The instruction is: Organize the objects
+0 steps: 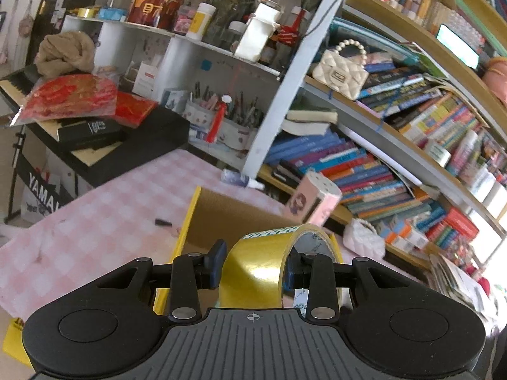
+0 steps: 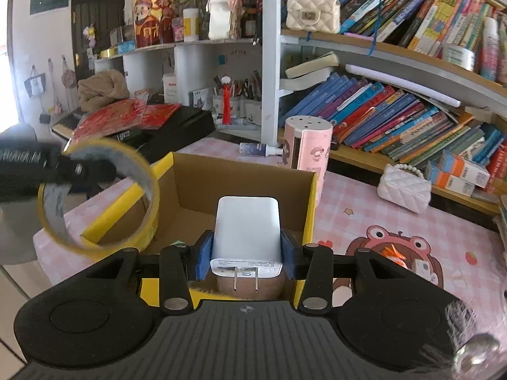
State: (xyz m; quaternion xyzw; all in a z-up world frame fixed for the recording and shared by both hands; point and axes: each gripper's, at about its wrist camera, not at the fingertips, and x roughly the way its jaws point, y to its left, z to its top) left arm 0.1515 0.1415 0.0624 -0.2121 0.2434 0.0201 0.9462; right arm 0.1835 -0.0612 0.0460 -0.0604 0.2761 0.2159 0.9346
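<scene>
My left gripper (image 1: 253,266) is shut on a roll of yellow tape (image 1: 256,269), one finger outside the roll and one inside its ring, held over the open cardboard box (image 1: 228,212) with yellow flaps. In the right wrist view the tape roll (image 2: 104,190) hangs at the left, above the box's left flap, with the left gripper (image 2: 73,167) blurred behind it. My right gripper (image 2: 245,253) is shut on a white plug charger (image 2: 246,231), prongs toward the camera, held above the box (image 2: 240,177).
The box stands on a pink checked tablecloth (image 2: 364,215). A pink cylinder (image 2: 305,148), a small spray bottle (image 2: 258,149) and a white quilted purse (image 2: 404,188) lie behind and right of the box. Crowded bookshelves (image 2: 396,120) rise behind; a keyboard with red packets (image 2: 126,117) stands left.
</scene>
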